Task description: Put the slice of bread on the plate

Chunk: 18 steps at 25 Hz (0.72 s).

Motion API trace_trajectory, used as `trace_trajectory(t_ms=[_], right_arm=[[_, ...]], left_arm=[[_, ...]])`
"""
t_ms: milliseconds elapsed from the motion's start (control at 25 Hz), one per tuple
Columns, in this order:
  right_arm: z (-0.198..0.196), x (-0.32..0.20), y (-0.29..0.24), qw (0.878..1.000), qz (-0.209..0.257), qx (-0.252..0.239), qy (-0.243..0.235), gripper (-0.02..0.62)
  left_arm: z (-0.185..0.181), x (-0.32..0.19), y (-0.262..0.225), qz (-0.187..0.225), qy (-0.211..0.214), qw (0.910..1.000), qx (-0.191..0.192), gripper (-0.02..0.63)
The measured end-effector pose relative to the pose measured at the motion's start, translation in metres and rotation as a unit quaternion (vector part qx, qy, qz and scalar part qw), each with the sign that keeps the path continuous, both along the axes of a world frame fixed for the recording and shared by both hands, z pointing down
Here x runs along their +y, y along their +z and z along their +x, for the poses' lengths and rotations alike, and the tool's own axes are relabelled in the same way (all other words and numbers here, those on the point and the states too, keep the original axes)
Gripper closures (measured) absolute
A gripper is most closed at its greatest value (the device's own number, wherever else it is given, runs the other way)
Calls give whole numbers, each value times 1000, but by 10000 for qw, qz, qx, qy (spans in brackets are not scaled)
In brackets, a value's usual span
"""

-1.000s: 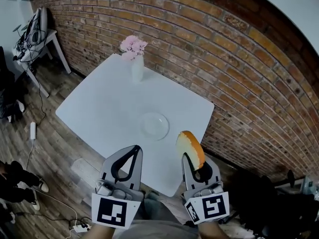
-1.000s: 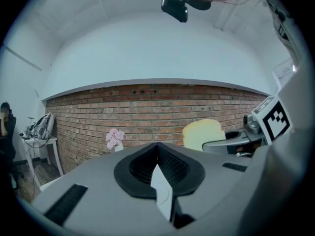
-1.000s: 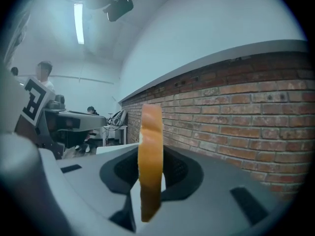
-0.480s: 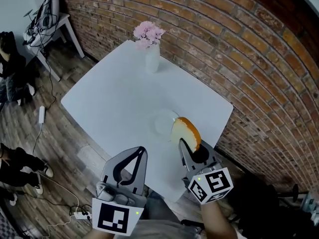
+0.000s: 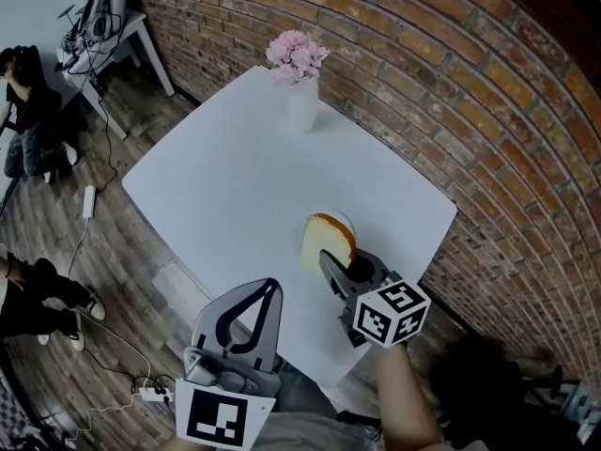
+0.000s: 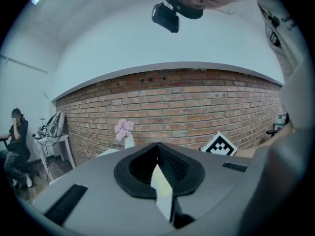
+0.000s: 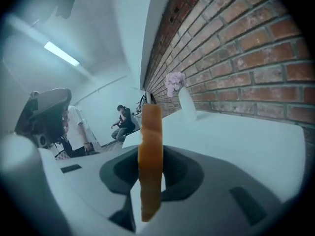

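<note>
A slice of bread point(image 5: 328, 240) with an orange-brown crust stands on edge between the fingers of my right gripper point(image 5: 331, 261), which is shut on it. The slice hangs over the near right part of the white table point(image 5: 235, 186). It covers most of the pale plate point(image 5: 345, 219), and only a thin rim shows behind it. In the right gripper view the bread point(image 7: 150, 151) is seen edge-on in the right gripper point(image 7: 150, 181). My left gripper point(image 5: 271, 287) is shut and empty over the table's near edge; its tips meet in the left gripper view point(image 6: 158, 145).
A white vase with pink flowers point(image 5: 302, 101) stands at the table's far side by the brick wall point(image 5: 451, 73). A small side table with cables point(image 5: 108, 17) and a seated person point(image 5: 33, 111) are at the far left. A power strip point(image 5: 89, 201) lies on the wooden floor.
My right gripper has come down and forward with the bread and rolled, so the slice now hangs over the plate and hides it. The left gripper has shifted only a little.
</note>
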State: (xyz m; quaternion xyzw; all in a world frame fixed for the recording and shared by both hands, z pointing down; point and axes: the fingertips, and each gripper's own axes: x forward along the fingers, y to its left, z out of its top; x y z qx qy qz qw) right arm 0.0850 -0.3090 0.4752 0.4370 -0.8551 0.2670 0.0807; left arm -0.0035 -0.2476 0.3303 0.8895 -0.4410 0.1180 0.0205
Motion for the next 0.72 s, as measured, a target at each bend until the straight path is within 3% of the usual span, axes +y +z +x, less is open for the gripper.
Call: trace_trajectory(t_ms=[320,720], right_arm=[[-11,-23,37,9971,-623,-333,-298,502],[-4,-38,65,9921,-1101,-514,-310,499]], left_arm=[[-9,-11,6,-16,-180,9997,-141,597],[-19,-23,11,-177,-413,9989,-162,597]])
